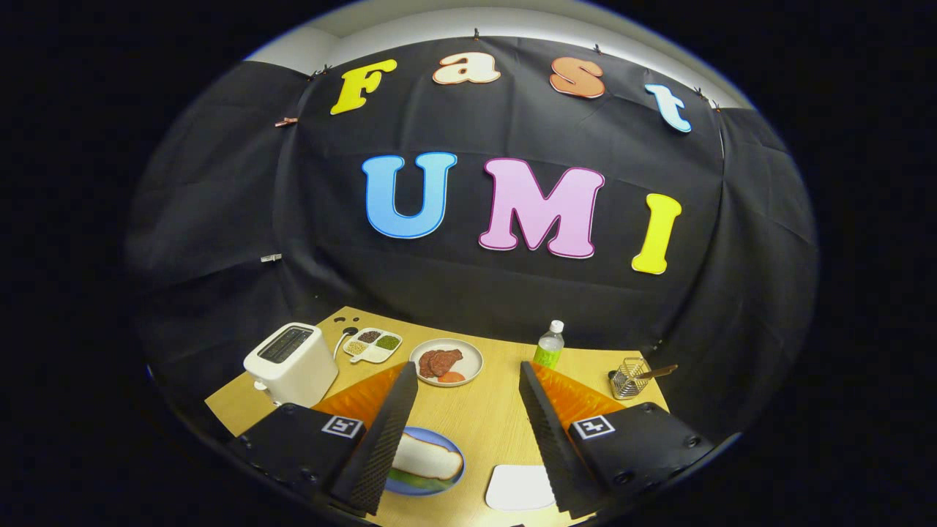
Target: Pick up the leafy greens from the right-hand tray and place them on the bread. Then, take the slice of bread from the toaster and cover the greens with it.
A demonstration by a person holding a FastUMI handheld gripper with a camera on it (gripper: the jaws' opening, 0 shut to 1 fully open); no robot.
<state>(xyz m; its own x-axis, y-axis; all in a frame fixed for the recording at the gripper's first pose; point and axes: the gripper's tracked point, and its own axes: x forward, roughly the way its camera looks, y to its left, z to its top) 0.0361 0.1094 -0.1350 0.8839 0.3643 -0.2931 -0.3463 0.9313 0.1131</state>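
Tool (468, 432) is hovering high over the counter (483, 417) w/ fingers spread wide, gripping nothing. Bread slice (427, 455) is already lying on the blue plate (450, 443) just inside the left finger, w/ a strip of greens (410, 479) peeking out under its near edge. So by the look of it the greens are down and covered, and the task is reading as basically done.

The toaster (291, 362) is sitting beyond the left finger, slots looking dark; can't tell if anything's still in there. The white tray (520, 487) by the right finger is looking bare.

Risks from here:
- Left finger is hanging right next to the plate. Any dip or sideways swing while pulling away could be clipping the bread, sliding it off the greens.
- Bread is sitting a bit off-centre w/ greens poking out, so a small nudge is probably enough to uncover them.
- Plate is near the counter's front edge; a bump could be pushing it toward the drop.
- Further off, the bottle (550, 344), meat plate (446, 362), sectioned dish (373, 344) and wire holder (629, 377) are well apart from the tool, low risk unless it's sweeping forward.
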